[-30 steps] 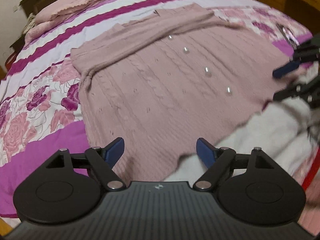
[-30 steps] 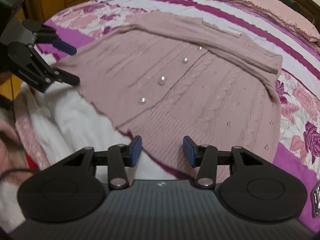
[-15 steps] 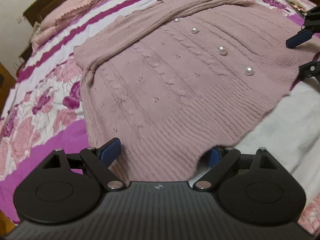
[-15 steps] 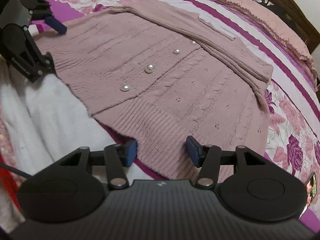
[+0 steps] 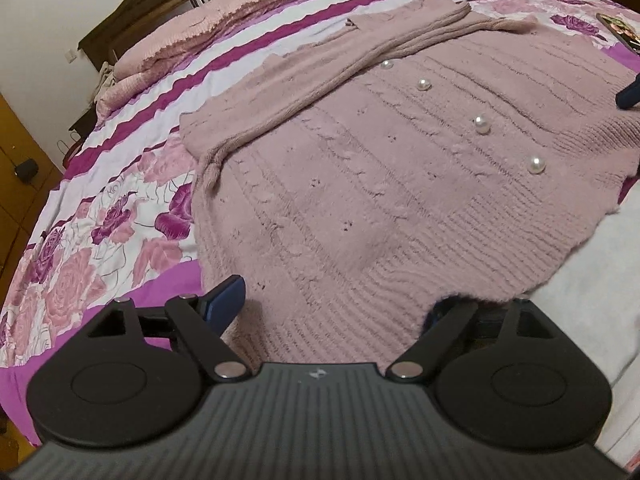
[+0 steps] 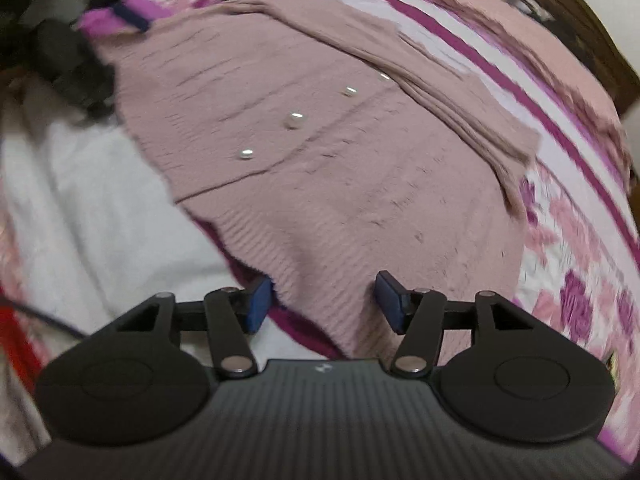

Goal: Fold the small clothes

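Observation:
A dusty-pink knit cardigan [image 5: 360, 168] with pearl buttons [image 5: 482, 124] lies flat on the bed, sleeves folded across its top. My left gripper [image 5: 336, 304] is open at the ribbed hem; its left finger [image 5: 226, 302] lies on the knit and the hem covers its right finger. In the right wrist view the cardigan [image 6: 340, 168] lies ahead, and my right gripper [image 6: 322, 300] is open with its jaws either side of the hem's edge. The other gripper [image 6: 76, 64] shows blurred at the far hem corner.
The bedspread [image 5: 100, 240] has purple stripes and pink roses. A white fleece blanket [image 5: 580, 280] lies under the hem on the near side, also in the right wrist view [image 6: 92, 208]. Pink pillows [image 5: 248, 4] and a dark headboard are at the far end.
Both grippers have moved forward and down to the cardigan's hem. The left gripper's right finger has slipped under the hem. The right gripper stays open around the hem edge.

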